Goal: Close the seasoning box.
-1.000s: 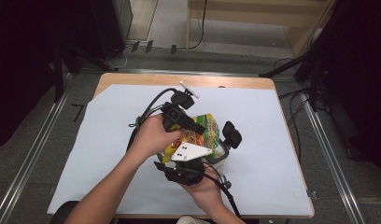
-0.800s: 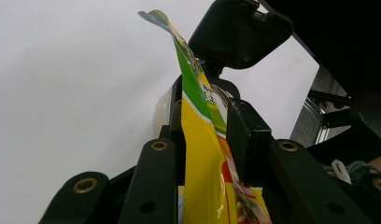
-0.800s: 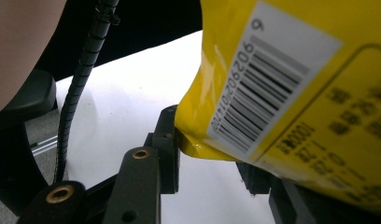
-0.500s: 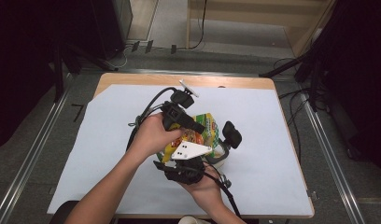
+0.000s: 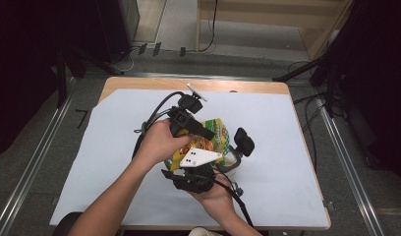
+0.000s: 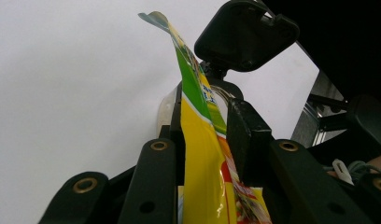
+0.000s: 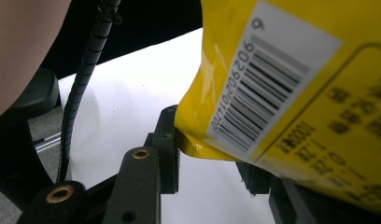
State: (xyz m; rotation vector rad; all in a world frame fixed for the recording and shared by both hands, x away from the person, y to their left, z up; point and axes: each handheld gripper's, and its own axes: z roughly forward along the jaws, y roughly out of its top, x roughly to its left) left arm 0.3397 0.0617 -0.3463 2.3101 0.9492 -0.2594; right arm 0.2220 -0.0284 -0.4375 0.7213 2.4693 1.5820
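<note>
The yellow snack bag (image 6: 202,154) stands edge-on between the jaws of my left gripper (image 6: 205,126), which are drawn in narrow around it; the left pad lies against the film, while on the right side I see a thin dark gap, so I cannot tell whether that pad presses. The bag's green top edge rises past my fingertips and ends in a curled corner. Behind it sits a pale rounded container (image 6: 167,109), partly hidden.

My right gripper (image 7: 212,149) has the bag's lower corner (image 7: 291,93) between its jaws, barcode side toward its camera; the left pad touches the folded edge, and the right pad is covered by the bag, so how firmly it clamps I cannot tell.

From the high view, both my hands meet over the middle of the white sheet (image 5: 297,123) on the table (image 5: 139,84), my left gripper (image 5: 208,133) above the bag (image 5: 215,135) and my right gripper (image 5: 227,160) below it, cables trailing back toward me.
</note>
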